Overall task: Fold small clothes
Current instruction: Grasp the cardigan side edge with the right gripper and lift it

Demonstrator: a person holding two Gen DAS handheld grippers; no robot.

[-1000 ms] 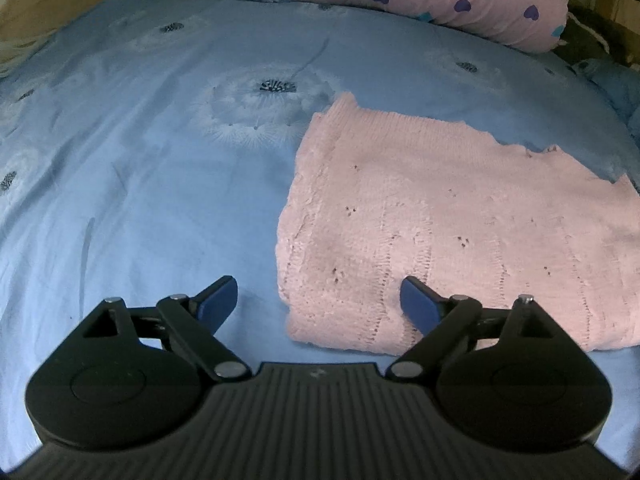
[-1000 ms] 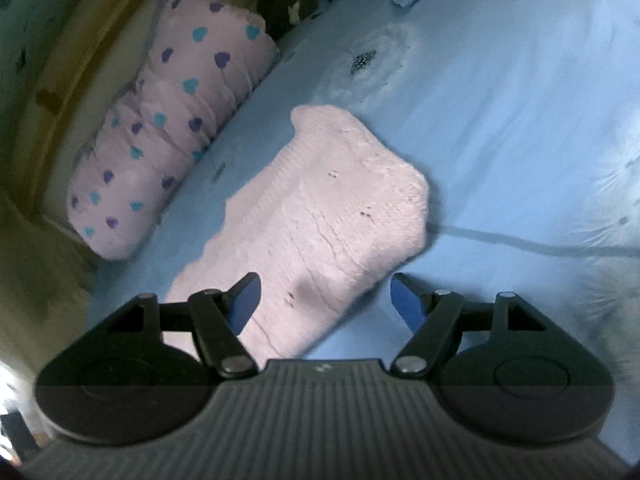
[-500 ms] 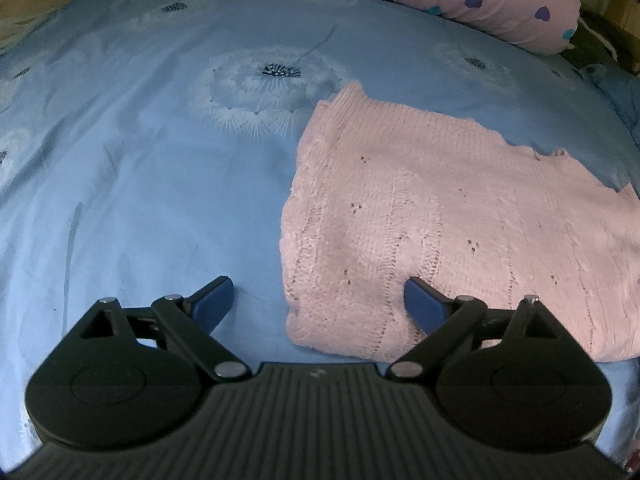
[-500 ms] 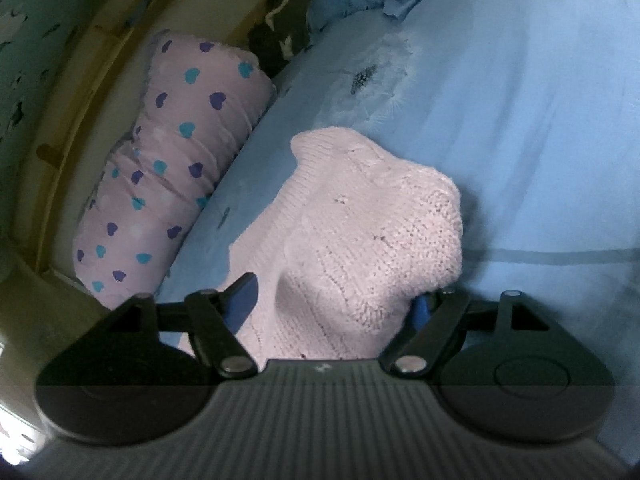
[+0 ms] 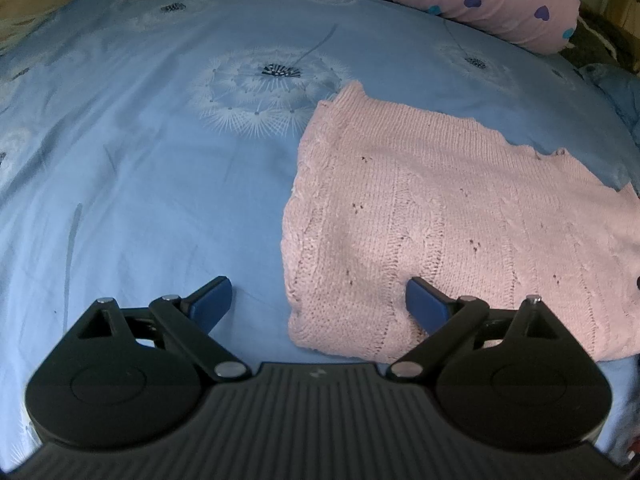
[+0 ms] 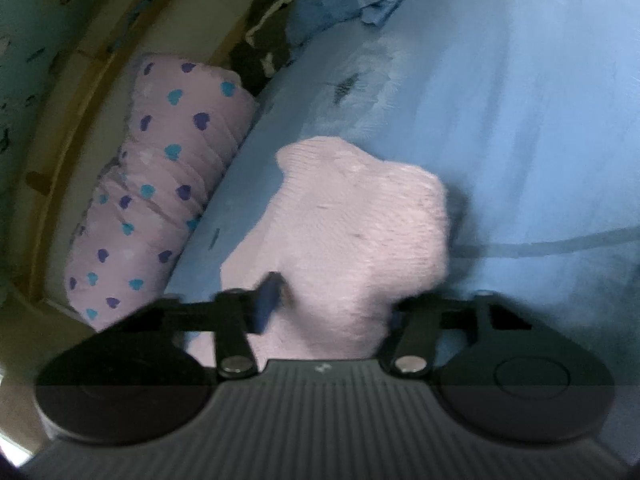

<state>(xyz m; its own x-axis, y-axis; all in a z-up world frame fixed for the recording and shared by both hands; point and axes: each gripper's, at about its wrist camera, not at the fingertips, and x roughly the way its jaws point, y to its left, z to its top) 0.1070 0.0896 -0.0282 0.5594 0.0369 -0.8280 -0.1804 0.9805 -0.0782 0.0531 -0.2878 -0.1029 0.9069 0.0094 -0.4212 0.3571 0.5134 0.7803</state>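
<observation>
Both sets of jaws show: the right gripper [image 6: 332,300] is closing on a bunched end of the pink knit sweater [image 5: 440,216], its right fingertip hidden behind the wool and the view blurred; the left gripper [image 5: 318,300] hangs released over the sweater's near corner. Beneath lies a blue dandelion-print bed [image 5: 160,140], a heart-spotted pillow [image 6: 160,184] along its wooden edge.

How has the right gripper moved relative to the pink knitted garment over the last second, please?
Yes. The right gripper has come forward over the near end of the pink knitted garment, and its fingers are closing with bunched knit between them.
</observation>
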